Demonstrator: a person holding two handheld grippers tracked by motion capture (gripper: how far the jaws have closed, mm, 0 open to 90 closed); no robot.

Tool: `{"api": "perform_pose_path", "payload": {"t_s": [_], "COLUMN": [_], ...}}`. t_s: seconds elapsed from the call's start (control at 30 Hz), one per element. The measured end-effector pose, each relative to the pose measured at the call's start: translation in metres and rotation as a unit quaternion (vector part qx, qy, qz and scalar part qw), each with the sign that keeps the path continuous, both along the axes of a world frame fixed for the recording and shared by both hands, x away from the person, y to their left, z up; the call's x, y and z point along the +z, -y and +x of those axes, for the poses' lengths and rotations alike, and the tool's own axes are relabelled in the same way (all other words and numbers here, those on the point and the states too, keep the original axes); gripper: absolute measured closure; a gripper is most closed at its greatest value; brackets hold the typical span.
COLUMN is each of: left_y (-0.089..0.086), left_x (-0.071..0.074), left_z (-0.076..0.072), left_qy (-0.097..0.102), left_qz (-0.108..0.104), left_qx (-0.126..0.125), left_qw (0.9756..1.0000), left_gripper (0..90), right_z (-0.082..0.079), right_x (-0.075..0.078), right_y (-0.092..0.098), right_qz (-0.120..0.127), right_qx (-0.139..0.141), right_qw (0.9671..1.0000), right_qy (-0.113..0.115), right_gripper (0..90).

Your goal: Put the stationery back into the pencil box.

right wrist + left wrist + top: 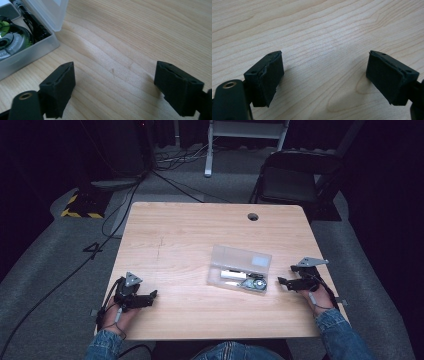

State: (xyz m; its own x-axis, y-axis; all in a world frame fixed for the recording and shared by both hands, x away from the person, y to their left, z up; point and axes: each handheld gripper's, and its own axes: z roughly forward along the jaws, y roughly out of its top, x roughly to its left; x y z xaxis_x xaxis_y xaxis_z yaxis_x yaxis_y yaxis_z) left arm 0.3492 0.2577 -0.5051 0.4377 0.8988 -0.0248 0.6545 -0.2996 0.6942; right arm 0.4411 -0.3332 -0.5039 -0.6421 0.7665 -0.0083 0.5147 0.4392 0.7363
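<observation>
A clear plastic box (240, 269) lies open on the wooden table (190, 235), right of centre, lid tilted back. Inside it I see a white piece, a round grey and green part and black items. In the right gripper view the box corner (32, 47) sits at the upper left, apart from the jaws. My right gripper (284, 281) rests on the table just right of the box, jaws wide apart with bare wood between them (113, 82). My left gripper (153, 296) lies near the front left edge, open and empty (324, 77).
A round cable hole (253, 216) is near the table's far edge. Beyond the table stand a black folding chair (292, 180) and a white frame (245, 135). Cables run over the grey floor at left, by a yellow-black striped block (80, 207).
</observation>
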Motion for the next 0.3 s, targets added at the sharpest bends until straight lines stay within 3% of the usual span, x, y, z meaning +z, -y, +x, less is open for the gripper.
{"api": "perform_pose_path", "payload": {"t_s": [0.2, 0.3], "left_y": [0.0002, 0.0002], "left_x": [0.0, 0.0], "left_z": [-0.0002, -0.0006], "left_qy": [-0.001, -0.001], "left_qz": [-0.001, -0.001], "left_qx": [0.0, 0.001], "left_qw": [1.0, 1.0], "left_gripper": [15.0, 14.9], "right_z": [-0.0024, -0.0025], "right_x": [-0.0002, -0.0002], "right_y": [-0.0025, -0.0027], "right_qz": [-0.003, -0.003], "right_qx": [-0.029, -0.03], "right_qw": [0.9996, 0.9995], "right_qy": [-0.002, -0.003], "right_gripper": [12.4, 12.2]}}
